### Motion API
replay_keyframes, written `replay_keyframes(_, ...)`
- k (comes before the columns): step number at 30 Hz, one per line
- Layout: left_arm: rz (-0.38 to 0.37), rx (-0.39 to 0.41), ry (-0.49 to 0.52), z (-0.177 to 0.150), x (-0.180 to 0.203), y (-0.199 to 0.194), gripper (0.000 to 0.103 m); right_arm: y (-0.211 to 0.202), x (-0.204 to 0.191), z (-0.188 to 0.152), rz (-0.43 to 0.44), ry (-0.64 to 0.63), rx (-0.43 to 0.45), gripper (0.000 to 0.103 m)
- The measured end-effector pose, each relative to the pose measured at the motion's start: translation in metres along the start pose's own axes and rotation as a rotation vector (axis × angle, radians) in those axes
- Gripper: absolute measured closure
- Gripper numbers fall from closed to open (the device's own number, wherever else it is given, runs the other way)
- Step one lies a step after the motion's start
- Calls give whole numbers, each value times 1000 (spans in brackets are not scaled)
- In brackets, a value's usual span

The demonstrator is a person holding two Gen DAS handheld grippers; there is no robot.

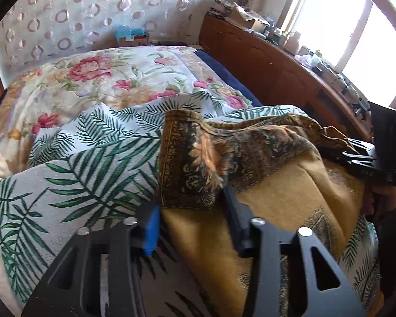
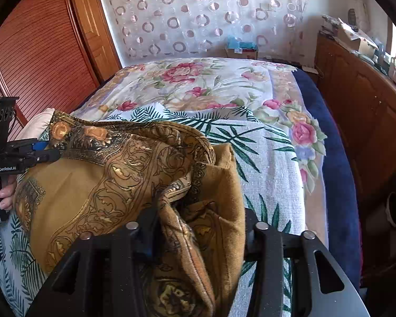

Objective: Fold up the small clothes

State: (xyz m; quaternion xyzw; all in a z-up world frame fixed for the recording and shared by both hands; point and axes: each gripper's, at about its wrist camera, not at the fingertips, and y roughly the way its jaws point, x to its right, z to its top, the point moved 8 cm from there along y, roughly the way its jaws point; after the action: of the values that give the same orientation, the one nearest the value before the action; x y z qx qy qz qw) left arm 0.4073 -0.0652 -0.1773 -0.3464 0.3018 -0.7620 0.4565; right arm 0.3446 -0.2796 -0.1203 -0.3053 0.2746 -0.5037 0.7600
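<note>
A: We note the mustard patterned garment (image 2: 134, 163) bunched on the palm-leaf cloth (image 1: 74, 174), which lies over the floral bedspread (image 2: 198, 84).

B: Left gripper (image 1: 190, 219)?

A: Jaws narrowed on the garment's dark bordered edge; cloth sits between the fingers (image 1: 151, 227).

B: And the right gripper (image 2: 198, 227)?

A: We see a thick fold gathered between its jaws, partly closed on it. A hand (image 2: 2, 192) holds the left tool's handle.
</note>
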Motion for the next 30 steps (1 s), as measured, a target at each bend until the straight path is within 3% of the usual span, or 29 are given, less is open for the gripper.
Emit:
replay_keyframes(2,-16,1,6,1,4,-2,91,0,-1,0,17,-3,3,82)
replay_keyframes(3,-27,6,4,2,8,-5,93,-1,-1,1,19,-3,12,85)
replay_keyframes(8,19,111,27,4,22,-47,95,-30,-15,8,-10,-53,132,89)
replay_keyframes(12,-1,210,20,2,32,-93,95,-58,-35,21,-22,-101,215,90)
replay_keyframes(18,25,333,-57,-22,6,-164,95,-79,-86,44,32,-198,307,91)
replay_keyframes(25,197,432,-155,-71,-60,-239,96,-64,-182,82,172,-372,353,91)
replay_keyframes(30,316,468,-247,-98,-113,-261,96,-30,-259,123,231,-507,344,91)
